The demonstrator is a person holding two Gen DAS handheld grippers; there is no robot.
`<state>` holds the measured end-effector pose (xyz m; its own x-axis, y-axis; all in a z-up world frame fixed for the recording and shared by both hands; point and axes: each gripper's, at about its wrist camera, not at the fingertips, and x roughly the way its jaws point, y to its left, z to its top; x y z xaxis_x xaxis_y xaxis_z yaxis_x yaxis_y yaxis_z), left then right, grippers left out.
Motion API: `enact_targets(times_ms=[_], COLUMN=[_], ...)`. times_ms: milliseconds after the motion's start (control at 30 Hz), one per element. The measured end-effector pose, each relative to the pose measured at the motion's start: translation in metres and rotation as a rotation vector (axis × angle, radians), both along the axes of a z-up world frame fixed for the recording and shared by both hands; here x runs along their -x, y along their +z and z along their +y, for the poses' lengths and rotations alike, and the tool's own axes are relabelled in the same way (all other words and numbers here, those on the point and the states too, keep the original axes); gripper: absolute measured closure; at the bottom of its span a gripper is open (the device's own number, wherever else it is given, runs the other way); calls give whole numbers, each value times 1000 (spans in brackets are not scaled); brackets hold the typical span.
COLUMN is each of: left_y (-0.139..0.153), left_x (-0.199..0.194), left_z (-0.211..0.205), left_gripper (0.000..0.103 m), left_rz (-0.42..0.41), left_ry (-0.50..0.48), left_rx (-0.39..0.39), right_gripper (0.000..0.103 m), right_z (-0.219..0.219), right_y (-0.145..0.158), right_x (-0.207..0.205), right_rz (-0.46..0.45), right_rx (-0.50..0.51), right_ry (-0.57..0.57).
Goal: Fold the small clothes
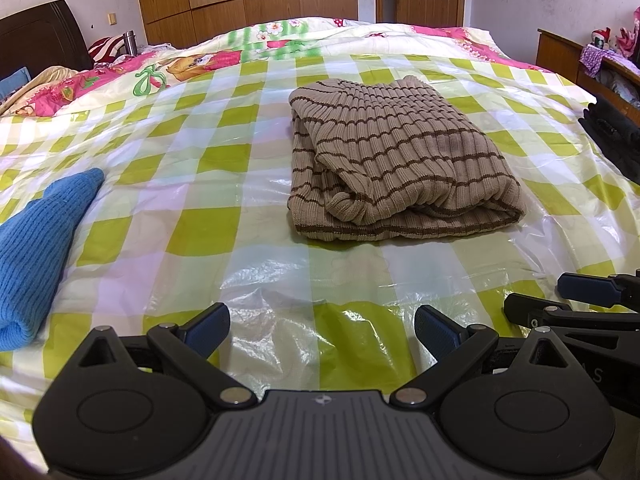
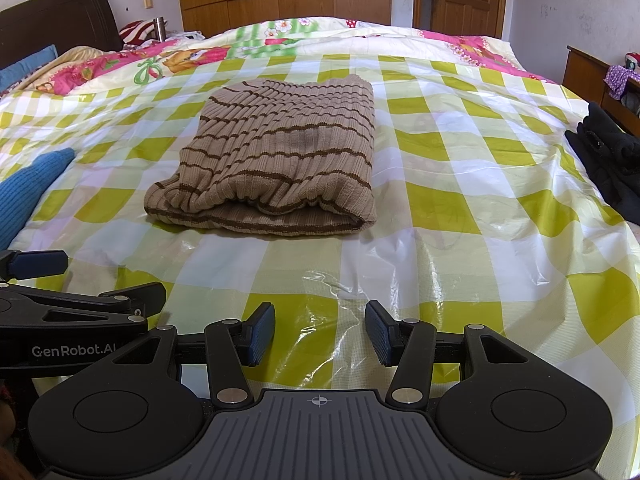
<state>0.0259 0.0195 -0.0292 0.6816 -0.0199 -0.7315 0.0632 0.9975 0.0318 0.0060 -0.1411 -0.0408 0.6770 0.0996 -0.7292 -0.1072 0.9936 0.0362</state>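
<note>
The bed, under a green-and-white checked plastic sheet, is filling both views, with a cartoon-print quilt lying beyond the sheet toward the headboard. The striped tan sweater is sitting mid-sheet as a folded bundle — its rolled edge is facing the grippers, and the layers on its left side are looking loose and uneven. A blue knit garment is lying at the left edge of the sheet, well apart from the sweater, and a dark garment is resting at the right edge.

The left gripper is hovering low over bare sheet near the front edge, fingers spread wide and holding nothing. The right gripper is sitting just beside it, parted more narrowly, also empty.

The sweater is looking essentially folded, so the step in hand is probably either tidying it or reaching for 1 of the 2 remaining garments. To do it well, the person should be pinching cloth only — the slick plastic is wrinkling near the fingertips and could get caught — and lifting both corners evenly.
</note>
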Motion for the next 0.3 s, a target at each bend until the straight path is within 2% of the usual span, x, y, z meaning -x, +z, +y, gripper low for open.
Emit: enact_targets(times_ms=[300], left_y=[0], left_x=[1], left_z=[0], left_gripper=[0], left_rz=[-3], left_ry=[1], left_rx=[-4], right_gripper=[53], right_z=[0], right_y=[1], right_x=[1], right_rz=[0], right_rx=[2], right_ry=[-1])
